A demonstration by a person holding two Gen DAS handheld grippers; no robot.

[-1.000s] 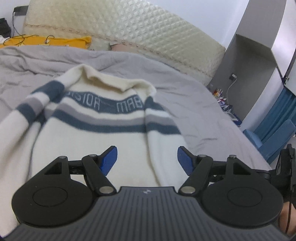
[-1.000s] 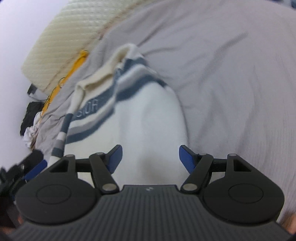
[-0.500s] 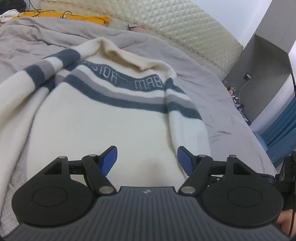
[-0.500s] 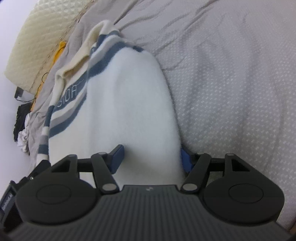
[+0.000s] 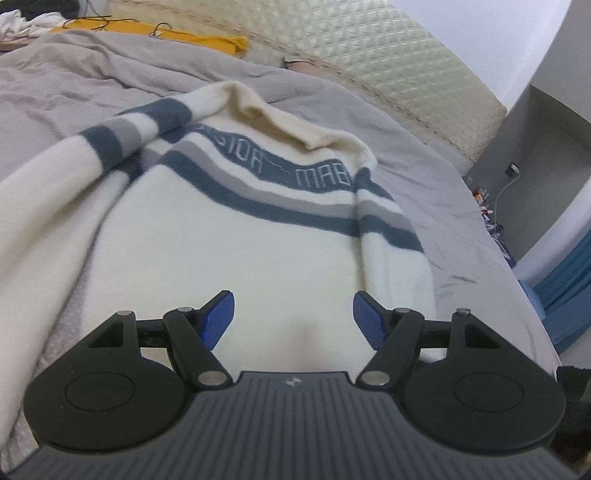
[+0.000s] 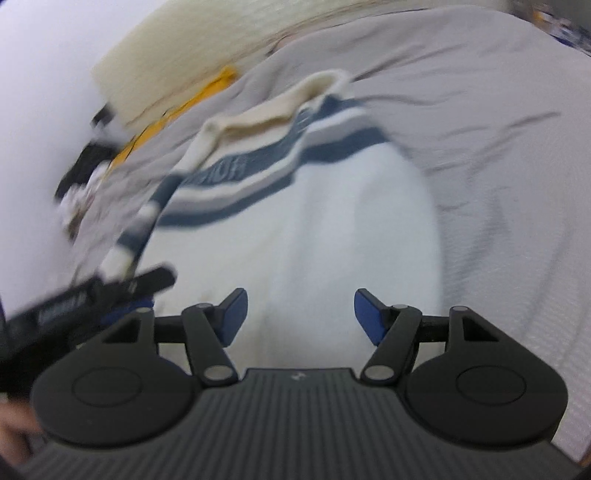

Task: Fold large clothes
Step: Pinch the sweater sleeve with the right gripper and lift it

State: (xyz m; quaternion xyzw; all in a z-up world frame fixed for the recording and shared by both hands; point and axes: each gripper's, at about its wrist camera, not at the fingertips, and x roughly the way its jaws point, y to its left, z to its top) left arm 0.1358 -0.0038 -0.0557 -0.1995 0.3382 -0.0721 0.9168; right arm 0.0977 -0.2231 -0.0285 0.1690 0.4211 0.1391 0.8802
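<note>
A cream sweater point(image 5: 258, 240) with blue and grey chest stripes lies flat on the grey bedspread point(image 5: 424, 177), collar away from me. Its left sleeve point(image 5: 74, 158) stretches out to the left; the right sleeve point(image 5: 391, 240) lies folded along the body. My left gripper point(image 5: 293, 317) is open and empty, low over the sweater's lower body. My right gripper point(image 6: 299, 314) is open and empty over the sweater's point(image 6: 314, 229) right lower part. The right wrist view is blurred. The left gripper shows at its left edge point(image 6: 92, 295).
A quilted cream headboard point(image 5: 369, 62) runs along the far side. Yellow cloth point(image 5: 166, 33) with cables lies by it. A grey cabinet point(image 5: 535, 155) and blue items point(image 5: 569, 277) stand right of the bed. Dark clutter point(image 6: 85, 166) lies at far left.
My left gripper has come lower and closer over the sweater body. My right gripper has swung back from the sweater's right edge and tilted up, its view now blurred. Both stay open.
</note>
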